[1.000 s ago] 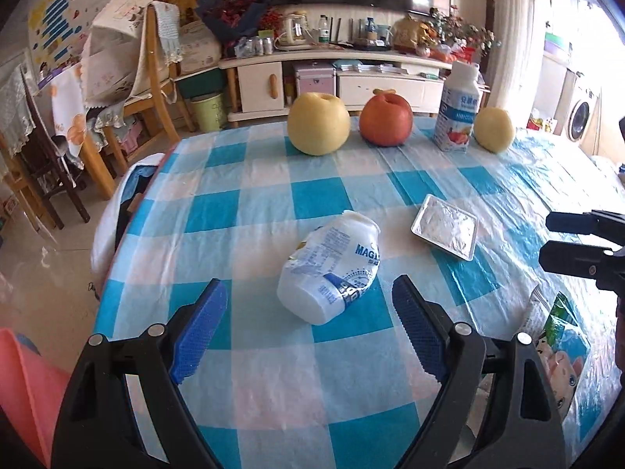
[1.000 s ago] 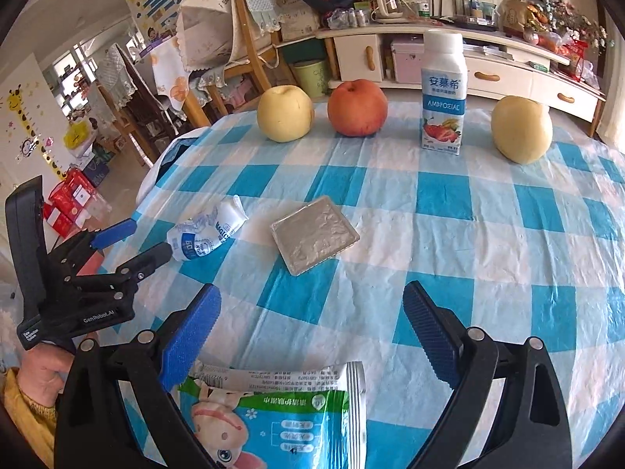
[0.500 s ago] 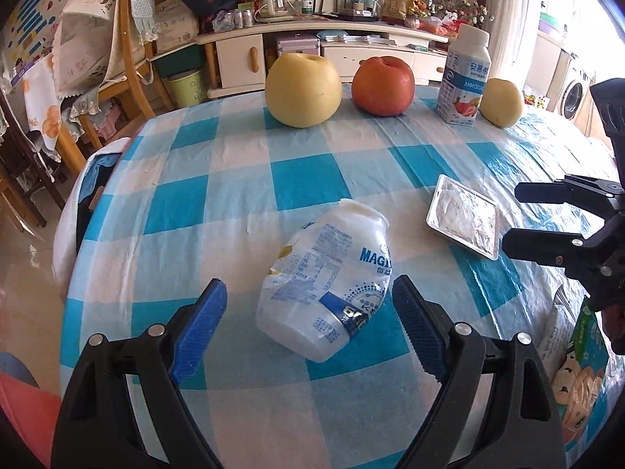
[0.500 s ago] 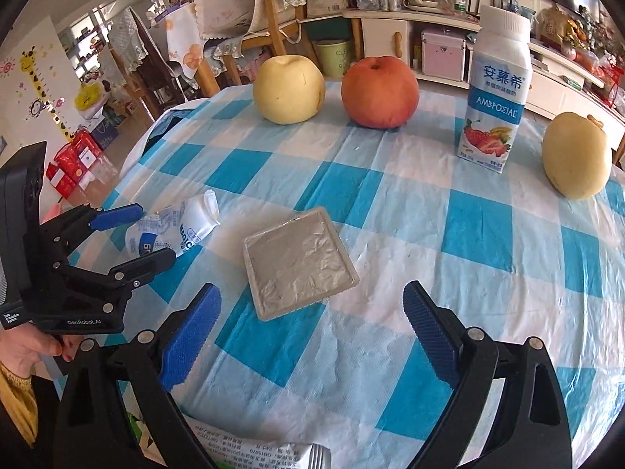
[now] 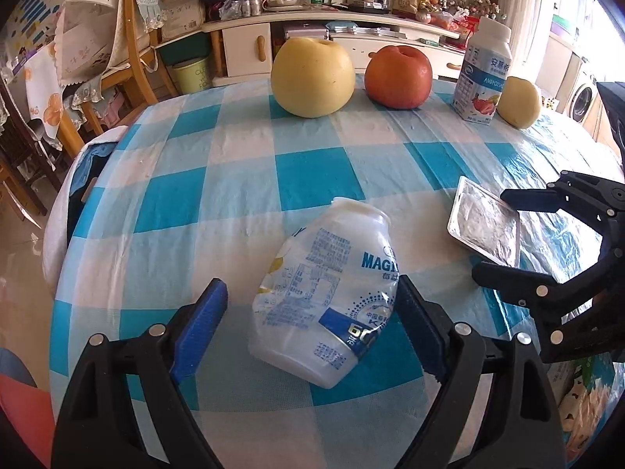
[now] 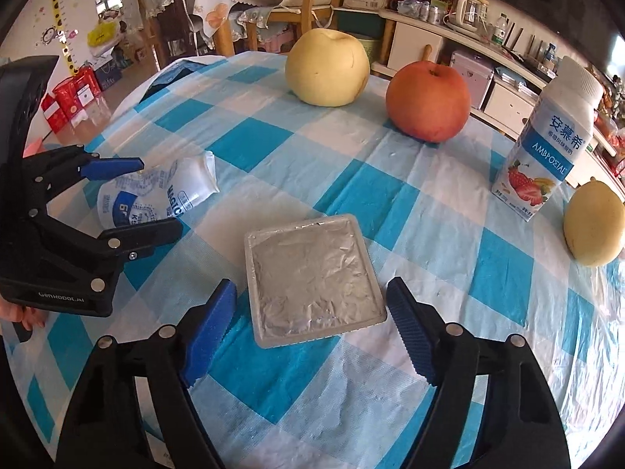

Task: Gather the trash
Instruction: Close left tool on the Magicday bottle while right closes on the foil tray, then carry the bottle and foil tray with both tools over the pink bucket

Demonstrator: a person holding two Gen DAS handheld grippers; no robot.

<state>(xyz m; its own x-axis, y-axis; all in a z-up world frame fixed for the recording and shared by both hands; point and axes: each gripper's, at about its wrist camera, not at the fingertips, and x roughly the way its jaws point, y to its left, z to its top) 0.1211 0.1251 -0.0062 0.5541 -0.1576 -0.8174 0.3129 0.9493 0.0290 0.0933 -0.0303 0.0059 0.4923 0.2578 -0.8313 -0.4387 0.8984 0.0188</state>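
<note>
Both claws wide: left claw (image 5: 308, 320) straddles the crushed yogurt bottle (image 5: 326, 301) (slick plastic), which might squirt out when squeezed.

A crumpled white plastic bottle (image 5: 326, 305) lies on its side, near a flat foil-sealed tray (image 6: 312, 277) lying level.

a home living room: checked dining table (image 5: 218, 195), sideboard (image 5: 242, 39), chairs (image 5: 133, 39).
</note>
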